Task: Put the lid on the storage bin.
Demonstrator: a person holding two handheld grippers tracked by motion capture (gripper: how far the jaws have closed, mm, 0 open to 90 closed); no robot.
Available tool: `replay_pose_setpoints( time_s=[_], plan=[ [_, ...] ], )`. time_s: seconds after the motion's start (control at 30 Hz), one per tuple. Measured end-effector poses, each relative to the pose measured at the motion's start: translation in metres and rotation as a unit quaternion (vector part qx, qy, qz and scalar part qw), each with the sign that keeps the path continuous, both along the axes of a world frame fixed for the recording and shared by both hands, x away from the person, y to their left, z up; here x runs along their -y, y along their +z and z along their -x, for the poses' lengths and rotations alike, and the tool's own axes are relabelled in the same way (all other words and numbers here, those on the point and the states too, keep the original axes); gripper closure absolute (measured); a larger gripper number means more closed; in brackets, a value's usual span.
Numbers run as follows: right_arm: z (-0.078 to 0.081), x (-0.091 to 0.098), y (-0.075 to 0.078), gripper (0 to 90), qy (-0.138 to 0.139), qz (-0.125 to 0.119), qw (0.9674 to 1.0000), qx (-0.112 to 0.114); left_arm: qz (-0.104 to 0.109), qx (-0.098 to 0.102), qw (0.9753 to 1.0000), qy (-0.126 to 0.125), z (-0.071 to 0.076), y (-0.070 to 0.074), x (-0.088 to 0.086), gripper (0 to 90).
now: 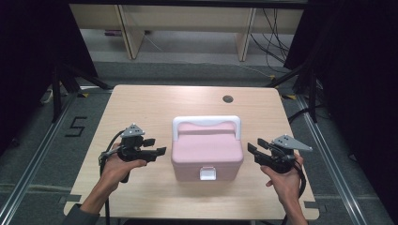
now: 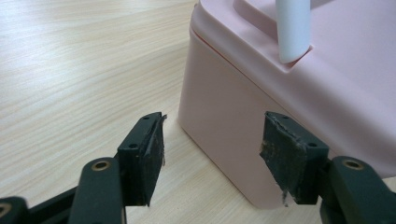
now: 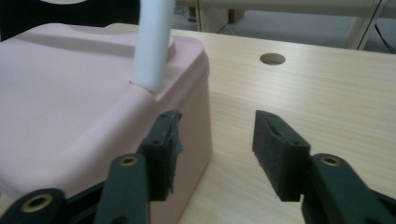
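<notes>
Left tool [image 1: 157,146] released | right tool [image 1: 253,146] released | pink box [image 1: 206,152] between, on table [image 1: 141,103]

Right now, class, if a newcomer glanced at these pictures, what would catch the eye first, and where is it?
A pink box with a white handle and a white front latch stands in the middle of the wooden table. The left gripper and the right gripper flank its two sides, jaws open and pointing at it. A small round hole sits near the table's far edge.
</notes>
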State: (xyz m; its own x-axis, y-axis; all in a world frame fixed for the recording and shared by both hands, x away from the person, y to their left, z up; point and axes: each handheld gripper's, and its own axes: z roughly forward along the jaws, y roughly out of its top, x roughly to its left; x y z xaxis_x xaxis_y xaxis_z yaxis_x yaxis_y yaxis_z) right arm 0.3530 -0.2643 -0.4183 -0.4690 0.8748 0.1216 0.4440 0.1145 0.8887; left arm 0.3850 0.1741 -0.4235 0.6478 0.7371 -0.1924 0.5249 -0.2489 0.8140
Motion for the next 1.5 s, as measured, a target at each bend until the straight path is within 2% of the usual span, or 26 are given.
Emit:
replay_pose_setpoints(
  time_s=[0.03,0.07,0.2,0.23,0.3,0.37,0.4,0.47,0.53,0.57,0.7,0.73,0.77,0.83,0.93,0.97,1.03,1.07,1.17,1.23,1.27,1.3,1.33,1.37,1.43,1.5],
  plan=[
    [-0.001,0.002,-0.001,47.3,-0.001,0.006,1.0000,0.000,-0.001,-0.002,1.0000,-0.001,0.000,0.000,0.000,37.3],
    [0.000,0.002,-0.002,44.8,-0.009,-0.012,0.9998,-0.012,-0.003,-0.003,1.0000,-0.001,0.000,-0.001,0.001,36.3],
    [-0.002,0.008,-0.006,39.6,-0.015,0.001,0.9999,-0.004,-0.010,-0.004,0.9999,-0.005,0.000,-0.002,0.003,34.4],
    [-0.001,0.006,-0.006,38.7,-0.022,-0.014,0.9994,-0.021,-0.019,-0.006,0.9997,-0.011,0.000,-0.001,0.002,34.2],
    [-0.003,0.010,-0.009,36.6,-0.026,0.000,0.9996,-0.011,-0.010,-0.005,0.9999,-0.002,0.001,-0.001,0.003,33.7],
    [-0.001,0.009,-0.010,35.0,-0.033,-0.019,0.9988,-0.031,-0.011,-0.004,0.9999,0.000,0.001,-0.001,0.002,33.2],
    [-0.003,0.011,-0.012,33.9,-0.025,-0.018,0.9991,-0.030,-0.010,-0.004,0.9999,0.002,0.001,-0.001,0.002,33.1],
    [-0.002,0.013,-0.014,32.2,-0.034,-0.009,0.9989,-0.033,-0.024,-0.001,0.9997,-0.008,0.001,-0.001,-0.001,32.8],
    [-0.002,0.015,-0.016,31.0,-0.030,0.002,0.9990,-0.034,-0.010,-0.001,0.9999,0.010,0.002,-0.002,0.000,32.1],
    [-0.001,0.015,-0.017,30.0,-0.033,0.005,0.9988,-0.035,-0.026,0.000,0.9997,0.000,0.001,-0.002,-0.003,31.7],
    [0.000,0.017,-0.021,27.9,-0.037,0.002,0.9981,-0.048,-0.021,-0.006,0.9998,0.006,0.004,-0.004,-0.003,30.1],
    [0.000,0.016,-0.022,27.0,-0.041,0.000,0.9982,-0.044,-0.034,-0.004,0.9994,-0.006,0.004,-0.004,-0.006,29.5],
    [0.002,0.016,-0.023,26.6,-0.042,-0.006,0.9978,-0.052,-0.027,-0.006,0.9996,0.000,0.005,-0.005,-0.005,28.8],
    [0.002,0.018,-0.023,26.5,-0.037,0.004,0.9983,-0.045,-0.039,-0.004,0.9992,-0.005,0.008,-0.006,-0.006,28.6],
    [0.004,0.017,-0.026,26.0,-0.045,-0.006,0.9974,-0.055,-0.043,-0.003,0.9990,-0.012,0.012,-0.009,-0.008,27.6],
    [0.004,0.020,-0.026,25.8,-0.038,0.005,0.9980,-0.049,-0.047,-0.001,0.9989,-0.011,0.016,-0.010,-0.008,27.5],
    [0.004,0.020,-0.030,25.0,-0.035,-0.004,0.9982,-0.049,-0.052,-0.004,0.9985,-0.015,0.020,-0.011,-0.010,26.9],
    [0.006,0.019,-0.030,23.9,-0.046,-0.008,0.9972,-0.058,-0.051,-0.001,0.9986,-0.014,0.022,-0.012,-0.011,26.7],
    [0.006,0.021,-0.032,20.4,-0.046,-0.002,0.9972,-0.059,-0.052,-0.002,0.9985,-0.017,0.029,-0.016,-0.013,26.4],
    [0.010,0.020,-0.032,20.1,-0.059,-0.012,0.9956,-0.073,-0.041,-0.004,0.9990,-0.017,0.035,-0.020,-0.013,26.1],
    [0.010,0.022,-0.034,19.5,-0.050,-0.003,0.9970,-0.059,-0.045,-0.002,0.9987,-0.021,0.038,-0.021,-0.014,25.9],
    [0.011,0.022,-0.035,19.5,-0.048,-0.012,0.9970,-0.060,-0.038,-0.003,0.9991,-0.017,0.040,-0.022,-0.013,25.8],
    [0.012,0.022,-0.036,19.5,-0.047,-0.005,0.9971,-0.059,-0.037,0.000,0.9991,-0.019,0.043,-0.023,-0.013,25.8],
    [0.015,0.020,-0.036,19.4,-0.055,-0.011,0.9959,-0.070,-0.042,0.000,0.9989,-0.022,0.045,-0.024,-0.014,25.6],
    [0.015,0.021,-0.038,19.5,-0.047,0.003,0.9975,-0.053,-0.040,0.001,0.9989,-0.024,0.050,-0.025,-0.012,25.1],
    [0.021,0.018,-0.039,19.4,-0.045,-0.005,0.9970,-0.062,-0.043,0.007,0.9986,-0.029,0.052,-0.027,-0.012,23.7]
  ],
)
